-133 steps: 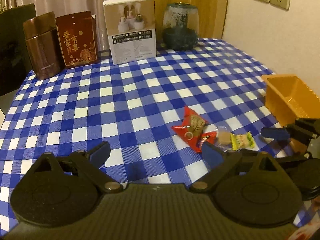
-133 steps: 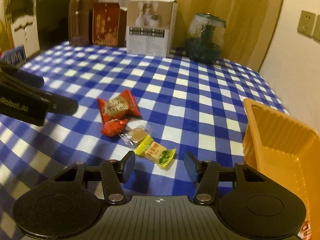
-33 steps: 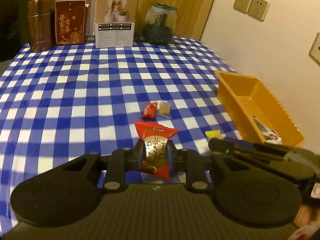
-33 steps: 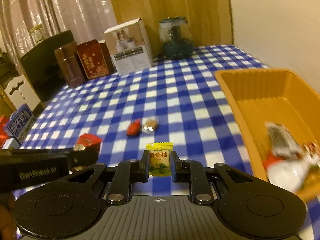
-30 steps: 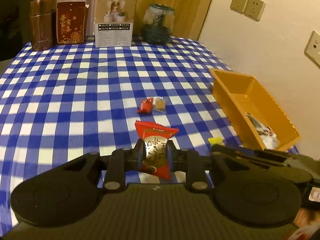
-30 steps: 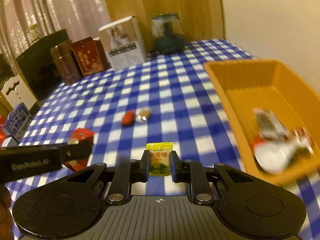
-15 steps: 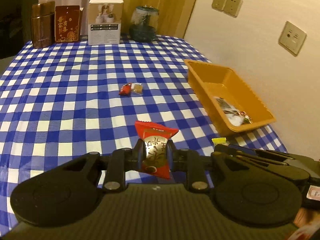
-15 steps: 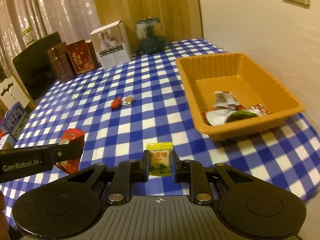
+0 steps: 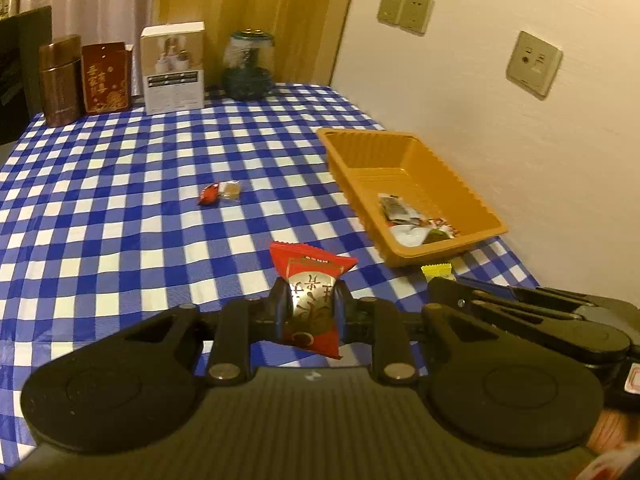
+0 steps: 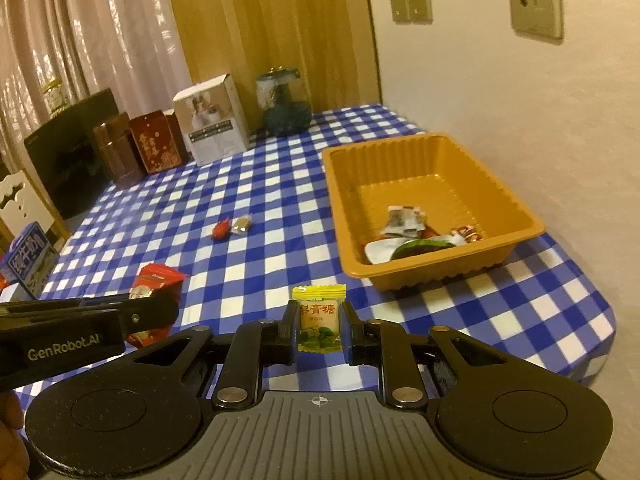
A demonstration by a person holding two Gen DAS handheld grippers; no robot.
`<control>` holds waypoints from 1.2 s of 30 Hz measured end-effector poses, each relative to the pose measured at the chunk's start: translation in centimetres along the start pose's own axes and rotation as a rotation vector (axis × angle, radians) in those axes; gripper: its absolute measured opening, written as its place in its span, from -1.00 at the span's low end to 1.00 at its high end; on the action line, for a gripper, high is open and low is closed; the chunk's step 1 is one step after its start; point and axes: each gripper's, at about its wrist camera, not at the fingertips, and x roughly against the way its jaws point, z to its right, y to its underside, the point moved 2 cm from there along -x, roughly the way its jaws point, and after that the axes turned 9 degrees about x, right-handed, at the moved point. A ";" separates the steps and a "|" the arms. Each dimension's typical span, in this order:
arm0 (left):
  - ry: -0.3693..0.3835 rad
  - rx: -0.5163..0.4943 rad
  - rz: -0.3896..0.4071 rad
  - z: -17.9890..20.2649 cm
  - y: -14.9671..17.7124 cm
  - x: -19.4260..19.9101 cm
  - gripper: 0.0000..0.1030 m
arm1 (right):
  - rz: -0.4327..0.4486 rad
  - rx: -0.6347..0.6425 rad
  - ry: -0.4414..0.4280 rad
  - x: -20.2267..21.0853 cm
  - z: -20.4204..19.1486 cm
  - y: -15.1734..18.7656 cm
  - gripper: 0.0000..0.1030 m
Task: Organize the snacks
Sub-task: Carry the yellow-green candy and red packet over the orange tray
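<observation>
My left gripper (image 9: 310,306) is shut on a red snack packet (image 9: 310,280) with a silver label, held in the air above the checked table. My right gripper (image 10: 319,322) is shut on a small yellow-green candy (image 10: 319,320), also lifted. The orange tray (image 10: 492,184) lies by the wall on the right with several wrappers (image 10: 404,220) in its near end; in the left wrist view the orange tray (image 9: 400,148) sits ahead and right of the red packet. A small red candy (image 9: 208,195) and a clear-wrapped brown candy (image 9: 232,191) remain on the cloth.
Along the table's far edge stand a brown tin (image 9: 60,80), a red box (image 9: 106,78), a white carton (image 9: 174,66) and a dark glass jar (image 9: 248,68). The wall with sockets (image 9: 534,64) runs close on the right. The table's right edge (image 10: 592,320) is near the tray.
Both grippers have pulled back and risen with their snacks still held, so more of the table and the whole tray now show. The two candies on the cloth lie farther away.
</observation>
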 end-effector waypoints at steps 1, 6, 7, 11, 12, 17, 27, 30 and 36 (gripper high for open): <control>0.003 -0.002 0.001 0.3 0.0 0.0 -0.60 | 0.002 -0.002 0.003 0.2 0.2 0.0 -0.60; 0.013 -0.012 -0.001 1.6 0.1 0.1 -0.60 | 0.015 -0.014 0.014 1.1 1.2 0.0 -0.60; 0.016 -0.014 -0.003 1.8 0.2 0.0 -0.60 | 0.016 -0.015 0.016 1.3 1.4 0.1 -0.60; 0.027 -0.025 -0.011 2.6 0.2 -0.1 -0.60 | 0.020 -0.024 0.023 1.7 2.0 0.2 -0.60; 0.030 -0.029 -0.012 2.8 0.3 -0.1 -0.60 | 0.021 -0.027 0.026 1.8 2.2 0.2 -0.60; 0.045 -0.039 -0.019 3.6 0.3 -0.3 -0.60 | 0.027 -0.039 0.044 2.3 3.3 0.1 -0.60; 0.077 -0.054 -0.024 5.2 0.1 -0.7 -0.60 | 0.031 -0.043 0.078 3.0 4.6 0.1 -0.60; 0.089 -0.056 -0.024 5.9 -0.2 -1.0 -0.60 | 0.038 -0.040 0.089 3.2 5.2 -0.1 -0.60; 0.124 -0.062 -0.020 7.4 -1.1 -2.3 -0.60 | 0.057 -0.031 0.120 3.3 7.0 -1.1 -0.60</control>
